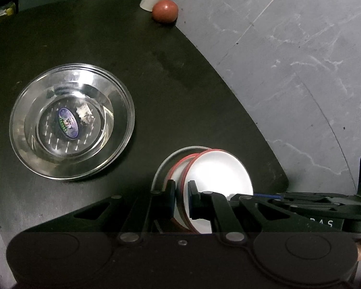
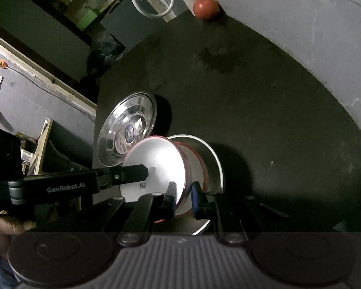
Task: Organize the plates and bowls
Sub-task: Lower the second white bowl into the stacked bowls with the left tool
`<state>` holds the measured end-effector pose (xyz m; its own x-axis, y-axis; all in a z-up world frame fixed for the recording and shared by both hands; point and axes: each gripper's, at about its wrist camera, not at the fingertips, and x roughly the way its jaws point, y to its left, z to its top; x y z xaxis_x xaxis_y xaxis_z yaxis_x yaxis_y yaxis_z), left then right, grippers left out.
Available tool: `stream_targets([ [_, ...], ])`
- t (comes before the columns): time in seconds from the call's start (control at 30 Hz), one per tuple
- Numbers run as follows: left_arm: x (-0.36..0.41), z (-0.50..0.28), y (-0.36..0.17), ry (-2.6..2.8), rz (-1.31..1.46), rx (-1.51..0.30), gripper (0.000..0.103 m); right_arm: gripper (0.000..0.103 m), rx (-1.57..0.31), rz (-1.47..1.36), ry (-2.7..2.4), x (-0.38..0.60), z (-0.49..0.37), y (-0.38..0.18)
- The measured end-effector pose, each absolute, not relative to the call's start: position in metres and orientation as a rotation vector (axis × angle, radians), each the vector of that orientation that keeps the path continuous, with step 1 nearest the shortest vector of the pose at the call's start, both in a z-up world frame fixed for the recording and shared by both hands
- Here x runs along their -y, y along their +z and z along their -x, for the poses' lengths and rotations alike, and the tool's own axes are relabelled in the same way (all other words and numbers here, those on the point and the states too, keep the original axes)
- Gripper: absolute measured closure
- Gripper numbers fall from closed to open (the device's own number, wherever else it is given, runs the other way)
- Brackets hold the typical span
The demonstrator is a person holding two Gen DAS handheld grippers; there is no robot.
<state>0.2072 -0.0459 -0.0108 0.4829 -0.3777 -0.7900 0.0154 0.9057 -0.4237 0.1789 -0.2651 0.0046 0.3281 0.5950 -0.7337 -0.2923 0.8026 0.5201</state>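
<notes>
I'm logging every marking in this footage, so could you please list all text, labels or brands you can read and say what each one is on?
"GenRobot.AI": on the left gripper arm, right wrist view.
"PAS": partial letters on the right gripper body, left wrist view; cut off.
Oval sticker in the steel bowl: print too small to read.
Small dark mark on the white bowl: unreadable.

Steel bowl (image 1: 72, 122) shiny metal; red-rimmed white bowl (image 1: 219, 175) glossy enamel; table (image 1: 156, 72) matt black.
</notes>
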Motion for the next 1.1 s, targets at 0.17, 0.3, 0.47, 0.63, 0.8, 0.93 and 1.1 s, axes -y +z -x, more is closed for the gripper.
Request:
stream_targets([
  [0.17,0.046,-0.207,-0.012,-0.241,0.387,-1.05,0.094,0.087,-1.102,-0.322,0.594,0.265,-0.179,0.003],
  [0.3,0.047,-0.209,-0.013,-0.242,0.388,-1.054,0.094,0.087,-1.108,-0.326,0.591,0.265,-0.179,0.002],
  [0.47,0.047,-0.209,-0.015,-0.243,0.391,-1.061,0.094,0.087,-1.11,-0.324,0.585,0.265,-0.181,0.002],
  [0.63,0.048,-0.209,-0.017,-0.244,0.391,-1.067,0.094,0.087,-1.122,-0.318,0.581,0.263,-0.181,0.001],
  [0.8,0.049,-0.208,-0.02,-0.246,0.393,-1.074,0.094,0.086,-1.13,-0.312,0.578,0.262,-0.18,0.0],
  [0.93,0.05,-0.207,-0.022,-0.25,0.396,-1.08,0.094,0.086,-1.132,-0.315,0.573,0.263,-0.18,-0.001],
  [1.1,0.049,-0.207,-0.022,-0.251,0.396,-1.08,0.094,0.086,-1.131,-0.317,0.569,0.264,-0.18,-0.002],
])
